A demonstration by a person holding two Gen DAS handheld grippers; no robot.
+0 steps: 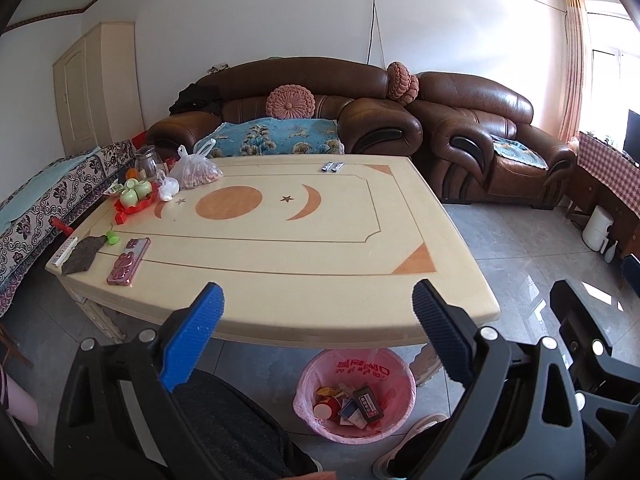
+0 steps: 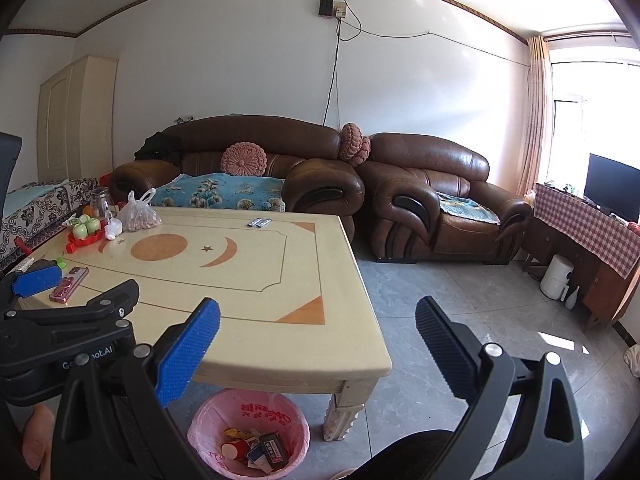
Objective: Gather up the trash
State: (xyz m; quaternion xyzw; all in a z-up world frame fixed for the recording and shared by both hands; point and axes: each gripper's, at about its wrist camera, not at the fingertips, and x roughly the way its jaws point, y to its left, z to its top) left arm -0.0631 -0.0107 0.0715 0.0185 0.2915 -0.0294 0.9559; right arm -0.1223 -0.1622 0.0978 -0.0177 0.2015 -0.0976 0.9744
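Your left tongs [image 1: 316, 308] and right tongs [image 2: 318, 328] are both spread wide with nothing in them, up over the near edge of the counter [image 1: 304, 300], and the trash [image 1: 352, 402] sits in the pink bin [image 1: 400, 364] on the floor under that edge.

The desk [image 1: 280, 264] edge hides part of the pink-lined bin [image 1: 396, 412]; labels on its discarded boxes [image 1: 366, 402] are too small to read.
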